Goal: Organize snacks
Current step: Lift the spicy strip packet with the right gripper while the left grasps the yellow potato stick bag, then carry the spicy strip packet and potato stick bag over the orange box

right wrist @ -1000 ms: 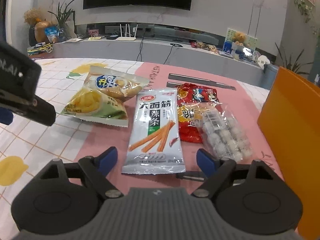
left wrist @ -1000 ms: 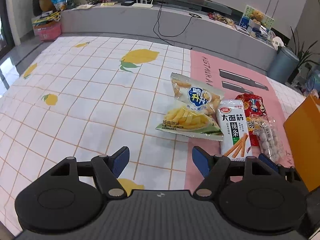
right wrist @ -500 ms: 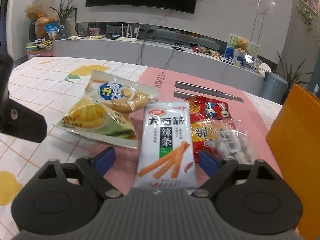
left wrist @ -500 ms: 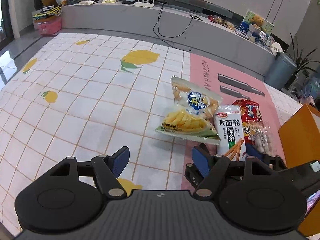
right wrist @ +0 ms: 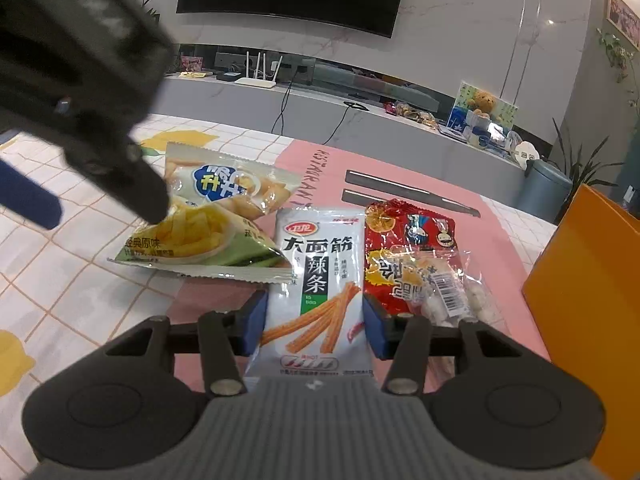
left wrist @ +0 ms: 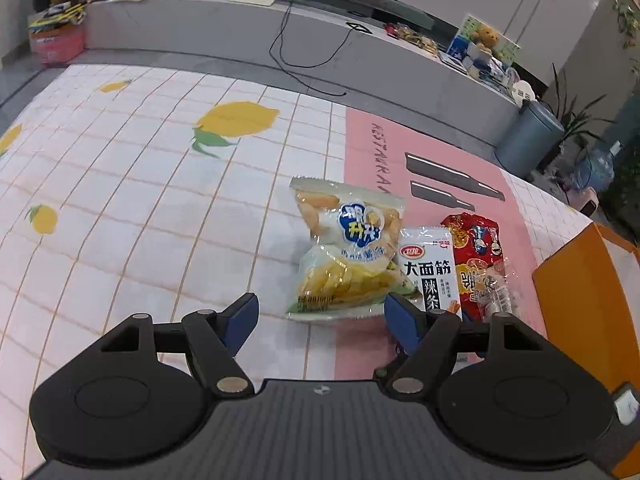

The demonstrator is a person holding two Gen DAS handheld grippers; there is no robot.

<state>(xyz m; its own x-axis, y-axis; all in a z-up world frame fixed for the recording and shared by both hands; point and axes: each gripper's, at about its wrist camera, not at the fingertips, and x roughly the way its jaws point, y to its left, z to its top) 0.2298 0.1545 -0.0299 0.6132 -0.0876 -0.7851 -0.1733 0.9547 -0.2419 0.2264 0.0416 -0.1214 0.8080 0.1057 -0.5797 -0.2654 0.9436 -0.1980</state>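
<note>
The snacks are lying in a row across the seam where the lemon-print tablecloth (left wrist: pixel 140 200) is meeting the pink mat (left wrist: pixel 432 160). On the left I am seeing the pale green chip bag (right wrist: pixel 208 224), which is overlapping the left edge of the white spicy-strip packet (right wrist: pixel 316 276). Right of that packet the red snack bag (right wrist: pixel 408 240) is lying, with a clear bag of small white pieces (right wrist: pixel 452 296) resting on its near half. Further right the orange box (right wrist: pixel 588 300) is standing upright, just beside the clear bag.

I am holding the right gripper (right wrist: pixel 314 320) low over the near end of the white packet. Its blue pads are pressing on the packet's two long edges, so that claw is narrow and clamped on the packet, which is bulging a little between them.

I am keeping the left gripper (left wrist: pixel 320 314) wide, with nothing between its pads. In the left wrist view it is hovering above the cloth just near of the chip bag, whose near edge is sitting between the lines of the two fingers. In the right wrist view its dark body is filling the upper left corner, one black finger tip reaching over the left part of the chip bag; I cannot tell whether it is touching the bag.
</note>
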